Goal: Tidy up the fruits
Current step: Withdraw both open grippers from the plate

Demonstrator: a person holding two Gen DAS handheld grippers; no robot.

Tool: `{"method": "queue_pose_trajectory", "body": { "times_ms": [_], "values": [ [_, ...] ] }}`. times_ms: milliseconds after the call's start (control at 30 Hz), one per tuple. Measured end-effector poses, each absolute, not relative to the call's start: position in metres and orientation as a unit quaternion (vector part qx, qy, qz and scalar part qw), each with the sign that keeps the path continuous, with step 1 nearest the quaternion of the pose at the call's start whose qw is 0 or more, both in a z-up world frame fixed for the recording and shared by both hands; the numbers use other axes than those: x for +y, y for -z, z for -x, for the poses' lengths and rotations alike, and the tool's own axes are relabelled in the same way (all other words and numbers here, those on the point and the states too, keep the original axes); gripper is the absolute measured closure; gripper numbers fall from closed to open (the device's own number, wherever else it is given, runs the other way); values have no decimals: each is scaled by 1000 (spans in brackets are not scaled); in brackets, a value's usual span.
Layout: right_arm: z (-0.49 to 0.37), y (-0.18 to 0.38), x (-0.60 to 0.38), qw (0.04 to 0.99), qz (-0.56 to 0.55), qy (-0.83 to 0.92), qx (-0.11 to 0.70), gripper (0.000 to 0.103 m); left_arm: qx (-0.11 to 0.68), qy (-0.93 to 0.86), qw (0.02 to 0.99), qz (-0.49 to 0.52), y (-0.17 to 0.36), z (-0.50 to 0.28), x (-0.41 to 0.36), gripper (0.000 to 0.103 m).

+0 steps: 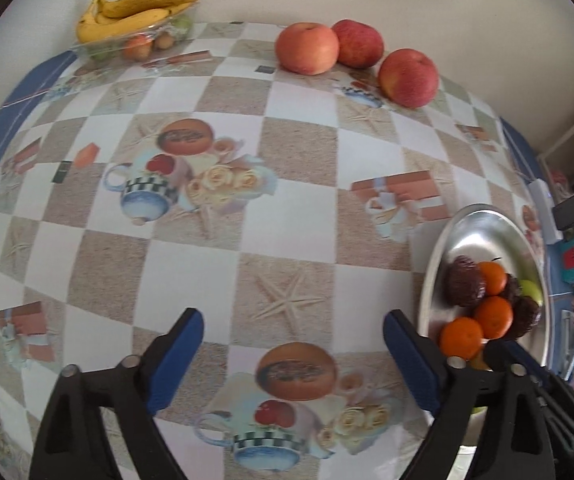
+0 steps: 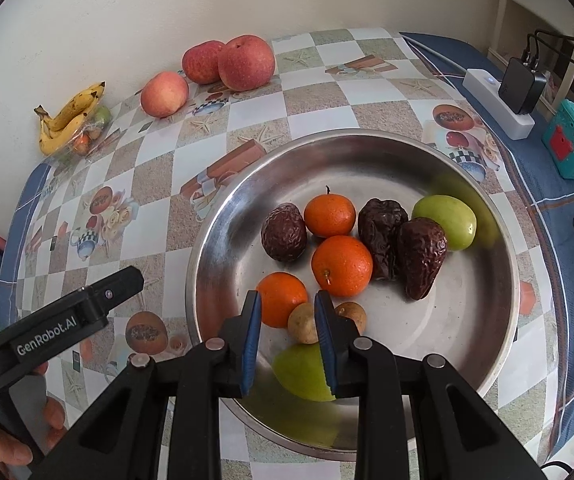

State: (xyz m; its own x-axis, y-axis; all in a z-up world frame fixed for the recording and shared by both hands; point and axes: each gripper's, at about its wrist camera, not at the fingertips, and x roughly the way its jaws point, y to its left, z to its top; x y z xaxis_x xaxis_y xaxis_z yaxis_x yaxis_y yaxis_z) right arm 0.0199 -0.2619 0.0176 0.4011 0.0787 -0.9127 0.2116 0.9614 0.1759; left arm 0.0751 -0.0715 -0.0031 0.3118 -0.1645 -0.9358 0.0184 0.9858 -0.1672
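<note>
Hovering over the bare checked cloth of the bench, the left hand-held gripper has its blue pads spread wide with nothing between them. No earlier view is at hand, so only this wide stance can be told. Just to its right sits the steel bowl, its near rim partly behind the gripper's right finger.

From the right wrist view, the right hand-held gripper hangs above the near part of the bowl with its pads drawn close together; a small brown fruit and a green fruit show through the narrow gap, but they lie below in the bowl and whether the pads touch either cannot be told.

Inside the bowl lie three oranges, clustered at the middle and near left, three dark wrinkled fruits beside them, and a second green fruit at the far right, touching one dark fruit.

At the far edge of the bench, against the wall, three red apples rest directly on the cloth, two touching and one a little to the left. Farther left, a bunch of bananas lies atop a clear tray holding small fruits.

A person's hand grips the left tool's handle at the near left. A white power strip and a teal box sit on the far right.
</note>
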Motion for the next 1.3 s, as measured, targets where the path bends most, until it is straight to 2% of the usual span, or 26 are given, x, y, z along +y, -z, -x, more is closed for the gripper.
{"method": "queue_pose_trajectory", "body": {
  "times_ms": [100, 200, 267, 300, 333, 433, 500, 967, 1300],
  "values": [
    [-20, -18, -260, 828, -131, 40, 544, 68, 583, 47, 809, 55, 5, -71, -67, 3],
    [-19, -21, -257, 833, -125, 36, 538, 55, 574, 38, 817, 40, 2, -66, -64, 0],
    [-18, -22, -254, 836, -117, 38, 534, 30, 566, 33, 823, 28, 0, -63, -62, 0],
    [-17, -22, -253, 839, -110, 40, 532, 25, 563, 30, 826, 22, -2, -61, -61, 0],
    [-17, -22, -251, 841, -105, 41, 530, 21, 560, 27, 828, 16, -3, -60, -59, 0],
    [-15, -21, -244, 847, -83, 44, 524, 19, 558, 22, 829, 3, -5, -54, -55, 0],
    [-13, -22, -239, 848, -71, 45, 523, 10, 563, 18, 826, -9, -6, -49, -54, 0],
    [18, -35, -210, 860, -36, 40, 508, 8, 533, -41, 841, -85, -33, 0, -35, 0],
    [42, -45, -208, 867, -42, 46, 495, 8, 519, -44, 850, -76, -44, 17, -22, 0]
  ]
}}
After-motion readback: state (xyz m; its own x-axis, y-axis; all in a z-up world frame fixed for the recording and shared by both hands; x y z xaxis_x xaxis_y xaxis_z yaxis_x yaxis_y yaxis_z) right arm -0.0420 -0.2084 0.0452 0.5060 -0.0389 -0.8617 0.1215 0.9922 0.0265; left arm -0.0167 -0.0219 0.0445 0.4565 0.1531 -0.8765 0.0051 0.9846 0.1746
